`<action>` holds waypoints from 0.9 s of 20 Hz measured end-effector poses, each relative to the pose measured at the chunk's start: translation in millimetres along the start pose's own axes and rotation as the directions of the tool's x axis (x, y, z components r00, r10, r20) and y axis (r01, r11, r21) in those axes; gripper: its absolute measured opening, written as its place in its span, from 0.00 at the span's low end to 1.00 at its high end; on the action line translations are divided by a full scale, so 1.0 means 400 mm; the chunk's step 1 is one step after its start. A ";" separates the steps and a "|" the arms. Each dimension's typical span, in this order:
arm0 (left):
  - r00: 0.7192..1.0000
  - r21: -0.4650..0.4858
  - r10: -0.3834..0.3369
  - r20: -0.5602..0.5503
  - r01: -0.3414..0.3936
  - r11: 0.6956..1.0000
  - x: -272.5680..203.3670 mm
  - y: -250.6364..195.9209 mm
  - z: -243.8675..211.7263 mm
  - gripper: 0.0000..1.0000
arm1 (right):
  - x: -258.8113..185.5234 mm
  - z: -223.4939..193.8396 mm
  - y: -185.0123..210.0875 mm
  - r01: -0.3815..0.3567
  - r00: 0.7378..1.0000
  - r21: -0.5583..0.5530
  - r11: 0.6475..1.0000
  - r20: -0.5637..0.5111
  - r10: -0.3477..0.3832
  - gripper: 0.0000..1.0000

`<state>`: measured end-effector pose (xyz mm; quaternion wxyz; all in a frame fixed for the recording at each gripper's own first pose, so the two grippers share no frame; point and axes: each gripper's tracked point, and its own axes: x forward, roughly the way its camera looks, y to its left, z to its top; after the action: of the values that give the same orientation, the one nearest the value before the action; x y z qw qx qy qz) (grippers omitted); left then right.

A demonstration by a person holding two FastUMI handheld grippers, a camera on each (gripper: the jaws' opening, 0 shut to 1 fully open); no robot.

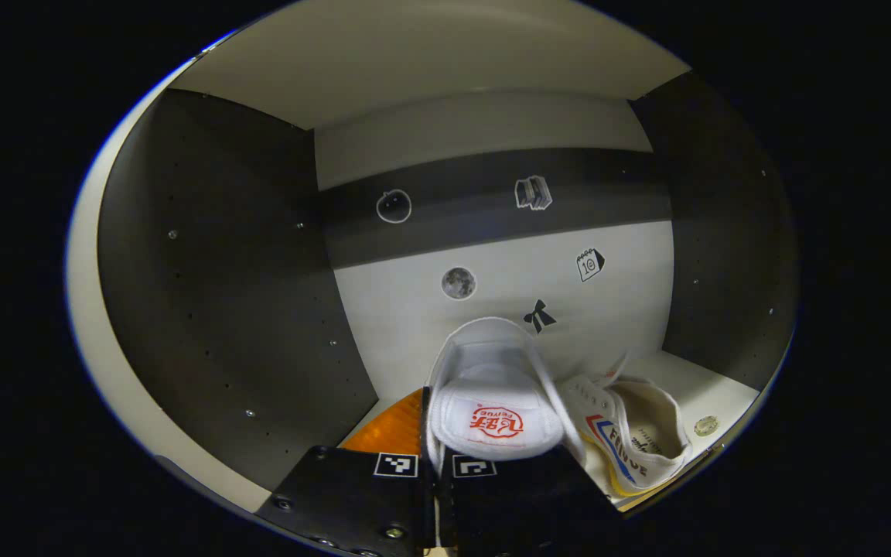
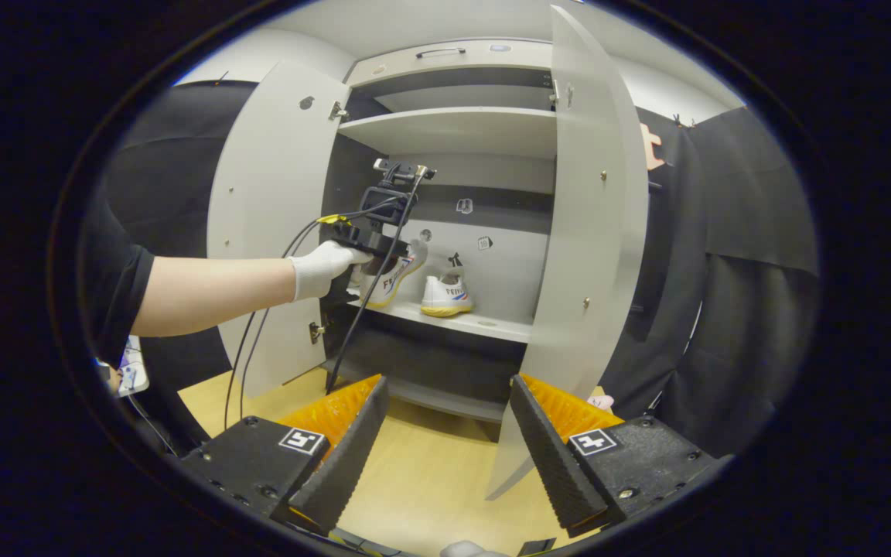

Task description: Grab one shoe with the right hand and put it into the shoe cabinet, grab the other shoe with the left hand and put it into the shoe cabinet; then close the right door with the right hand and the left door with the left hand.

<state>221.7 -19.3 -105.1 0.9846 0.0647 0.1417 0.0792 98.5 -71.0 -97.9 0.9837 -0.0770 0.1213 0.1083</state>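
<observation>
Your left gripper [image 1: 436, 464] pinches the second shoe [image 1: 492, 402] by its heel, toe aimed inward so it lands beside the first shoe [image 2: 445, 294] on the shelf [image 2: 484, 323]. Your right gripper [image 2: 445, 433] hangs back, fingers spread, facing the right door [image 2: 585, 255], well placed for closing it.

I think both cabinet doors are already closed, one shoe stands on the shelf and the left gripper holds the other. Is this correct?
No. Both doors stand open, as the right gripper view shows. One shoe is on the shelf; the left gripper holds the other.
</observation>
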 end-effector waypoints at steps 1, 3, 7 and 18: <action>1.000 0.001 -0.006 -0.024 0.006 1.000 0.002 0.002 -0.012 0.12 | 0.002 -0.003 -0.003 -0.001 1.000 0.004 1.000 -0.004 0.001 1.00; 0.999 0.011 -0.004 -0.047 0.004 1.000 0.000 0.009 -0.022 0.12 | 0.006 -0.010 -0.009 -0.004 1.000 0.016 1.000 -0.016 0.004 1.00; 0.996 0.002 -0.011 -0.084 0.011 1.000 0.019 0.005 -0.050 0.12 | 0.013 -0.022 -0.009 -0.002 0.999 0.034 0.999 -0.040 0.004 1.00; 0.965 -0.104 -0.099 -0.244 0.075 0.992 0.017 0.013 -0.131 0.19 | 0.023 -0.024 -0.001 0.010 0.998 0.079 0.997 -0.069 -0.005 1.00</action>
<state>212.2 -7.4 -156.0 0.9636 0.0016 0.2626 0.0498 105.1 -71.4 -109.4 0.9816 -0.0422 0.1592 0.0971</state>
